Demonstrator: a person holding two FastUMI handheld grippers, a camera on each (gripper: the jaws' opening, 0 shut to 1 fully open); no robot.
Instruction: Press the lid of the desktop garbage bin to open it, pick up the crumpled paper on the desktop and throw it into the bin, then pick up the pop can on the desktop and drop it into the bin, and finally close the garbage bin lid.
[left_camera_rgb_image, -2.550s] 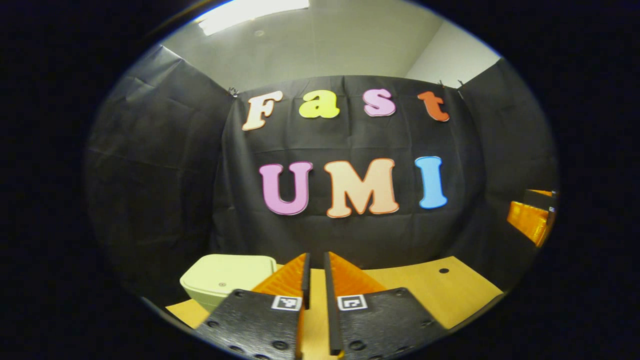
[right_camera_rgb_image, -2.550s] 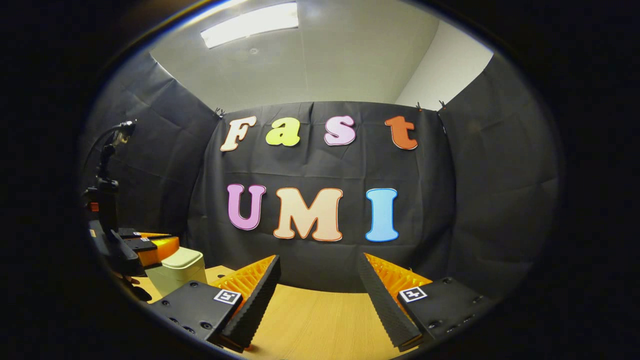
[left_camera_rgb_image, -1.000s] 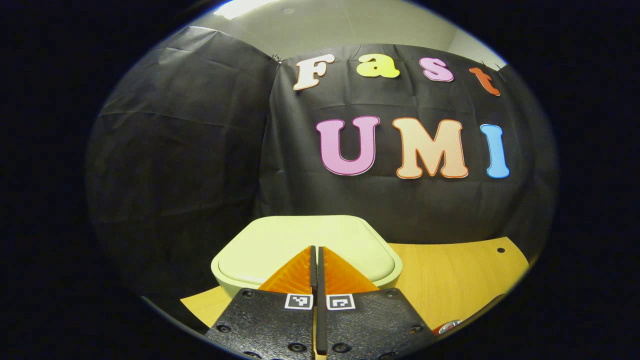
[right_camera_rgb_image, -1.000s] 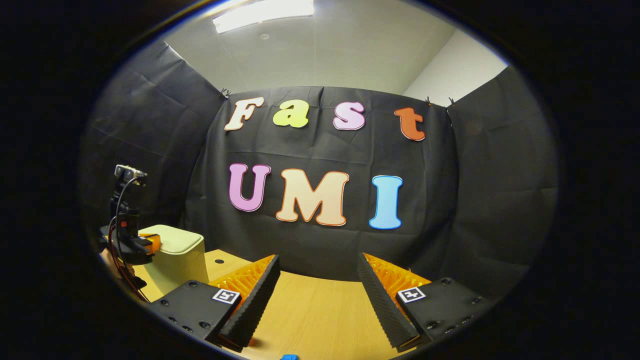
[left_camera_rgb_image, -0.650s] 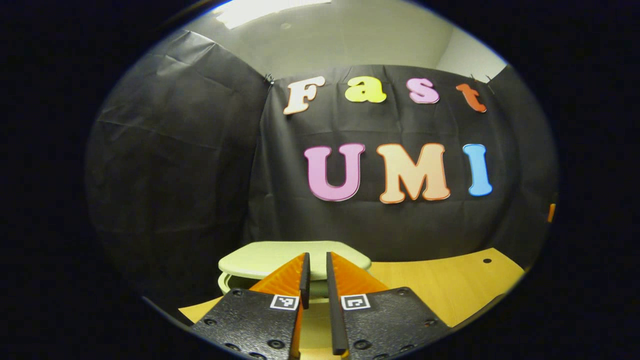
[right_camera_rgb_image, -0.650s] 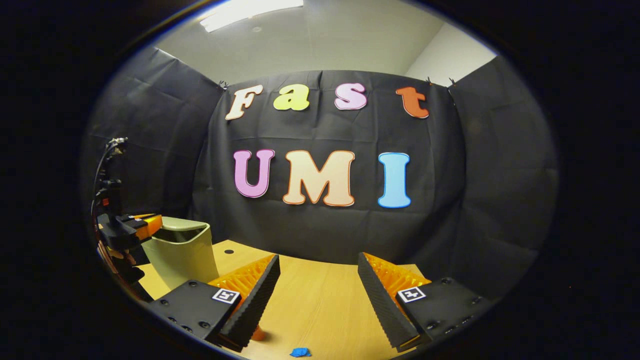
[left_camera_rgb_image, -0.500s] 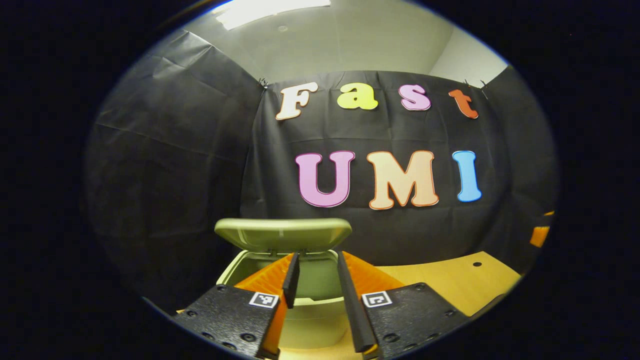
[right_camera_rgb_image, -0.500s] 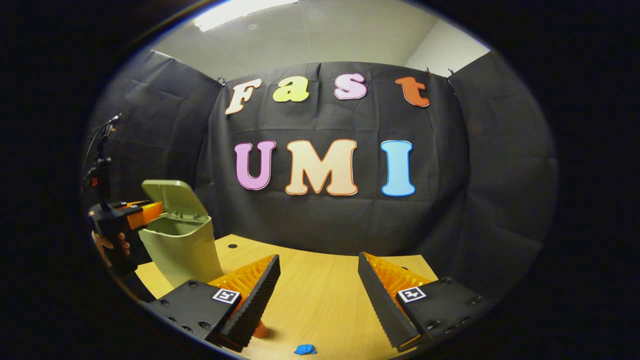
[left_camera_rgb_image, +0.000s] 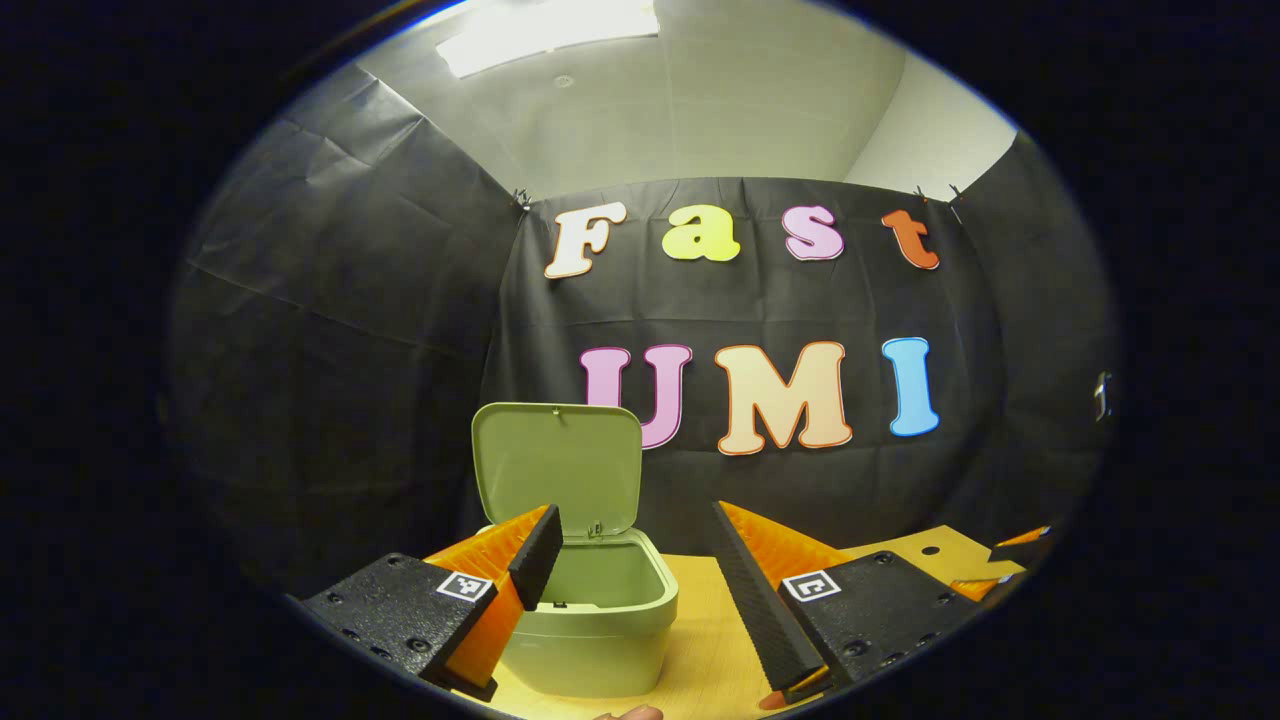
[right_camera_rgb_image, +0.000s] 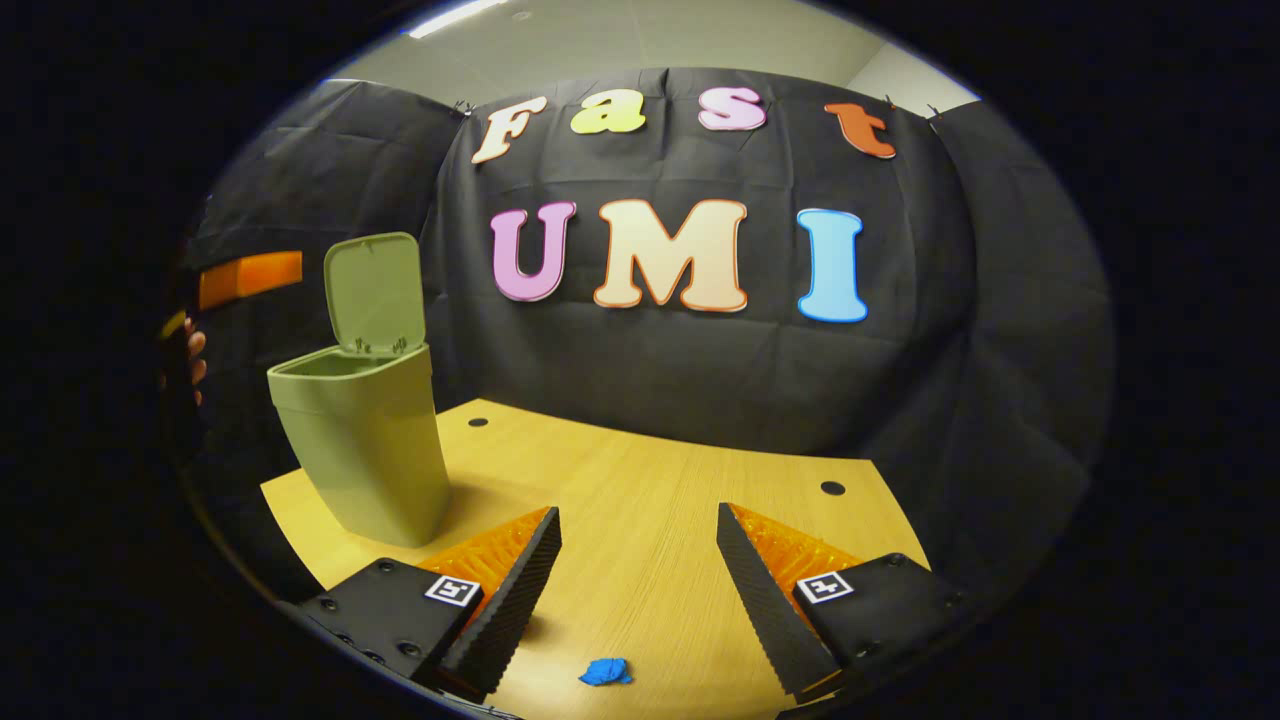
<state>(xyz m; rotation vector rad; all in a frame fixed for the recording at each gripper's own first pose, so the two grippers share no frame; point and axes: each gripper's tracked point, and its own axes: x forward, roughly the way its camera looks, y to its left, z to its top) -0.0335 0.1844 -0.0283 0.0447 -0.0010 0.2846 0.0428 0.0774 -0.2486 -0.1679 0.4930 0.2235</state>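
The place is a recording booth set up inside an office-like room. Black cloth walls (right_camera_rgb_image: 650, 380) hang on three sides, fixed with clips at the top. Above them a plain white ceiling (left_camera_rgb_image: 700, 110) with a long lamp (left_camera_rgb_image: 545, 22) is visible. A light wooden tabletop (right_camera_rgb_image: 640, 500) has round cable holes.

Pale green bin (right_camera_rgb_image: 360, 450) stands upright on the left of the wooden table (right_camera_rgb_image: 650, 500), its hinged lid (right_camera_rgb_image: 372, 290) raised near vertical; small blue crumpled paper (right_camera_rgb_image: 606, 671) lies on the tabletop, well apart.
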